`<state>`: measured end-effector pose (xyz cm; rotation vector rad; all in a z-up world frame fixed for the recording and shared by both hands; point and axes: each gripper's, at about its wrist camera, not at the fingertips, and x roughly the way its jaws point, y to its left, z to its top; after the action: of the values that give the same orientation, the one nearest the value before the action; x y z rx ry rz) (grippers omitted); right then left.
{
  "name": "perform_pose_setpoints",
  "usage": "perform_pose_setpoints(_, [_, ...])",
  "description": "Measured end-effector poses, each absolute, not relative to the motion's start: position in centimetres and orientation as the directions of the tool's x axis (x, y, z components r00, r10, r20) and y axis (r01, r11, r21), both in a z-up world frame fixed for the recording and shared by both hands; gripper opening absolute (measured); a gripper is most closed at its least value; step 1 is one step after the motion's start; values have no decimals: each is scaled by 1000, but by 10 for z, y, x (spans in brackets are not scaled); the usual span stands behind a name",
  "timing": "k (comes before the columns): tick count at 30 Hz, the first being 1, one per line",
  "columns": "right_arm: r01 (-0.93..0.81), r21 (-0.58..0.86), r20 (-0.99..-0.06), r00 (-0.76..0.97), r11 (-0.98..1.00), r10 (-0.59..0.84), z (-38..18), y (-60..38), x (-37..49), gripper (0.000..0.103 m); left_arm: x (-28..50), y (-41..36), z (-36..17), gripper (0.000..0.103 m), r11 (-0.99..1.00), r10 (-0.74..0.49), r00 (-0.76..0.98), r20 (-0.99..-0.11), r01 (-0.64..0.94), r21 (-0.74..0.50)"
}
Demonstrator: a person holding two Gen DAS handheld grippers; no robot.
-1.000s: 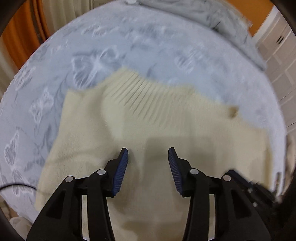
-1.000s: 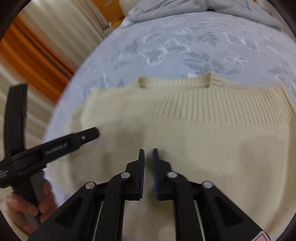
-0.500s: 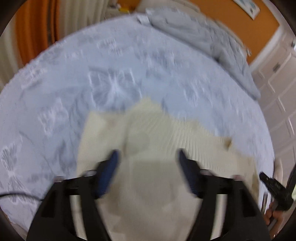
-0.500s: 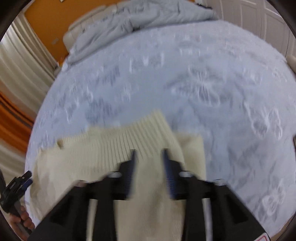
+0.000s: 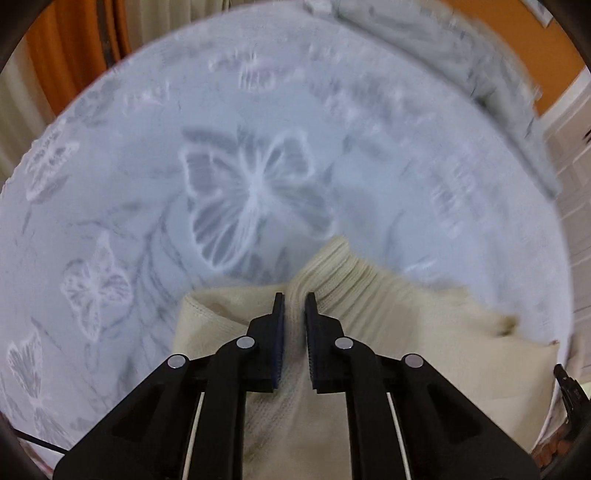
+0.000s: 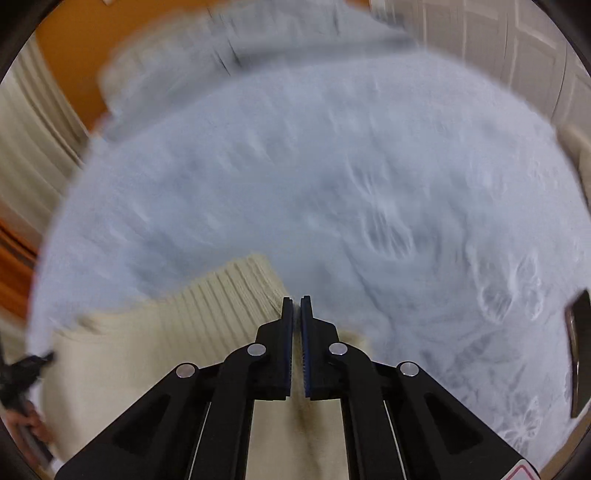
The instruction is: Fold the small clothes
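Observation:
A cream knitted sweater point(image 5: 388, 306) with a ribbed hem lies on a pale blue bedspread point(image 5: 258, 147) with butterfly patterns. My left gripper point(image 5: 294, 301) is shut on the sweater's left edge near the ribbed band, with fabric pinched between the blue pads. In the right wrist view the sweater point(image 6: 207, 317) fills the lower left. My right gripper point(image 6: 296, 304) is shut on the sweater's right edge beside the ribbed band. The views are motion-blurred.
A grey duvet point(image 5: 461, 62) is bunched at the far end of the bed, also in the right wrist view point(image 6: 295, 33). Orange curtains point(image 5: 66, 44) hang at left, white cupboard doors point(image 6: 517, 51) at right. A dark object point(image 6: 578, 350) lies at the bed's right edge.
Both grippers moved outward to the sweater's opposite side edges. The left one, open a second ago, closed on the fabric; the right one opened briefly, then closed on the edge.

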<state>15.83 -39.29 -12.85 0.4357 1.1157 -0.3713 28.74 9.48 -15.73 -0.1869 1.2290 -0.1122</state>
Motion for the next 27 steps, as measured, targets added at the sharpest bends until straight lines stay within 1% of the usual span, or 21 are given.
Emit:
perform_pose_setpoints(1, [502,127,-948,314,855,-43,-156,-397,162,3,289,96,-162,13,980,-178,337,-924,-19,-196])
perform_pose_setpoints(2, [500,122,-949,313,857,-47,-161,-395,162,4,288,95,-160,14,981,-176,348,-921,-19,-194])
perform_pose_setpoints(3, [503,121,-940,335,856,-64,-154,-393,161,8,288,95,-157,14,981,-173,340,-924,-22,-192])
perform_pose_setpoints(5, [508,170,-909,411,844,-65,-125,-384,154,11,282,97,-141,19,981,-176,351,-920,-13,-192])
perform_pose_setpoints(6, [473,179,-884,462,863,-70,-104,-368,148,12,275,98,-130,18,980,-184,371,-910,1,-198])
perform_pose_setpoints(7, [438,175,-869,490,882,-71,-92,-354,143,14,266,99,-118,20,980,-189,394,-899,13,-200])
perform_pose_setpoints(9, [321,192,-846,533,927,-10,-73,-308,134,15,237,98,-96,38,976,-215,430,-877,57,-211])
perform_pose_setpoints(11, [217,251,-840,532,943,101,-71,-268,128,15,205,96,-84,46,969,-244,443,-863,83,-231])
perform_pose_setpoints(13, [112,340,-837,488,934,246,-83,-212,121,14,171,95,-83,46,964,-267,435,-860,104,-246])
perform_pose_setpoints(15, [31,395,-836,425,918,346,-100,-161,111,13,142,95,-90,46,966,-257,420,-870,103,-236])
perform_pose_setpoints(16, [5,388,-843,406,922,352,-104,-145,107,12,130,99,-96,46,968,-250,417,-874,102,-229])
perform_pose_setpoints(17, [-21,373,-853,386,928,351,-110,-130,104,9,120,103,-104,46,978,-206,412,-887,92,-184])
perform_pose_setpoints(18, [-34,353,-863,375,935,339,-116,-124,102,3,117,106,-113,46,986,-168,400,-901,87,-145])
perform_pose_setpoints(19, [-18,297,-880,382,955,282,-122,-127,96,0,115,109,-121,46,989,-141,385,-912,85,-117])
perform_pose_setpoints(20, [15,260,-889,394,965,234,-125,-139,92,0,114,116,-131,46,991,-131,369,-920,77,-110])
perform_pose_setpoints(21, [53,276,-885,403,960,232,-129,-158,88,0,115,121,-135,46,989,-143,363,-921,77,-123])
perform_pose_setpoints(22, [149,258,-899,398,955,181,-134,-189,80,0,116,123,-137,46,988,-156,365,-918,77,-137])
perform_pose_setpoints(24, [303,135,-932,363,943,16,-141,-237,64,0,115,121,-137,46,988,-148,366,-919,93,-122])
perform_pose_setpoints(25, [381,142,-942,336,913,7,-148,-271,51,0,114,119,-137,46,989,-139,368,-920,99,-110])
perform_pose_setpoints(27, [459,233,-937,340,857,73,-152,-308,32,0,115,115,-138,47,990,-127,373,-919,109,-93])
